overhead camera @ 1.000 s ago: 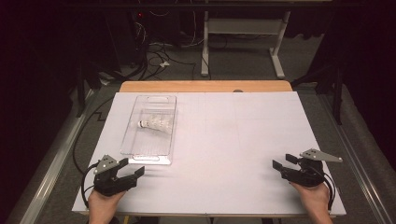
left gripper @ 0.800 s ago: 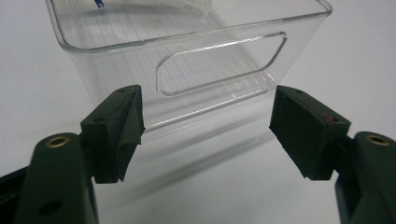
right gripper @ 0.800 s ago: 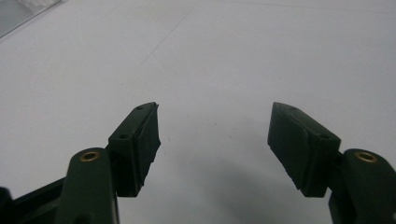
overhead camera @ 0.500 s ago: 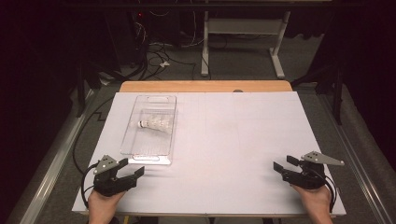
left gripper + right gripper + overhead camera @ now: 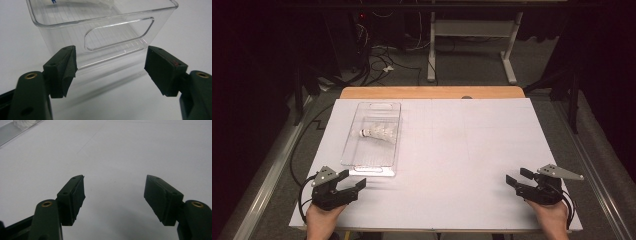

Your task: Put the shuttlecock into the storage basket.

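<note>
A clear plastic bin (image 5: 373, 137) lies on the left half of the white table, and a white shuttlecock (image 5: 377, 134) rests inside it. My left gripper (image 5: 354, 181) sits near the table's front left, just short of the bin's near end, open and empty. In the left gripper view the bin's handle cut-out (image 5: 117, 33) faces the left gripper (image 5: 110, 63), whose jaws stand wide apart. My right gripper (image 5: 514, 177) rests at the front right, far from the bin. The right gripper (image 5: 113, 187) is open over bare table, nothing between its jaws.
The white table top (image 5: 462, 150) stretches between the two grippers. A wooden strip (image 5: 432, 92) runs along the far edge. Beyond it are a dark floor with cables (image 5: 377, 60) and a desk frame (image 5: 472, 45). Metal rails flank the table.
</note>
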`<state>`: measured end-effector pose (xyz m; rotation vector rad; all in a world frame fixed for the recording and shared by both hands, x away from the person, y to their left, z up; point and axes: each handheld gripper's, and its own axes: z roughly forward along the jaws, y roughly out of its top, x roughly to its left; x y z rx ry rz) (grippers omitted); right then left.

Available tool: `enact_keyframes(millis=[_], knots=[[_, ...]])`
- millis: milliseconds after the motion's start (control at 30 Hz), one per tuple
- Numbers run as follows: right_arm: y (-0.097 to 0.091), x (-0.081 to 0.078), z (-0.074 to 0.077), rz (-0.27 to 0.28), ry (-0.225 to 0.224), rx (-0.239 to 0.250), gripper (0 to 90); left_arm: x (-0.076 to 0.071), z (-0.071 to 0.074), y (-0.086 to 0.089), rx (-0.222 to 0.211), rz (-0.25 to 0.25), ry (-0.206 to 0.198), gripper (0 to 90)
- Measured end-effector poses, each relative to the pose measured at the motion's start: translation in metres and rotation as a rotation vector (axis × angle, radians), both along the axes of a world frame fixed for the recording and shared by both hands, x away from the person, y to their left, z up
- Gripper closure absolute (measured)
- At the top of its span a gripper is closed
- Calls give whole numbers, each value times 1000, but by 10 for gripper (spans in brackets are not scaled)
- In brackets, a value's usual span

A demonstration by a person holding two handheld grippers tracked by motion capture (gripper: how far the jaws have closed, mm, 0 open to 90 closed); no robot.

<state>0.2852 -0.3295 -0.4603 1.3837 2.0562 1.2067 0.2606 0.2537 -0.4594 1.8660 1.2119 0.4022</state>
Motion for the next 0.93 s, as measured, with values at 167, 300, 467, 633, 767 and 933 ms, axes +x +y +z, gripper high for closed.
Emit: enact_keyframes(millis=[167, 300, 467, 633, 767, 933], knots=[[1, 0, 0, 0, -3, 8, 331, 0, 0, -1, 2, -2, -4, 268], [2, 0, -1, 5, 1, 3, 329, 0, 0, -1, 0, -1, -4, 268], [3, 0, -1, 7, 2, 2, 328, 0, 0, -2, 4, -5, -4, 269], [3, 1, -1, 8, 4, 1, 324, 0, 0, -2, 1, -4, -4, 269], [3, 1, -1, 11, 2, -1, 321, 0, 0, -2, 3, -8, -3, 269], [3, 2, -1, 11, 3, -1, 319, 1, 0, -2, 1, -7, -4, 269]])
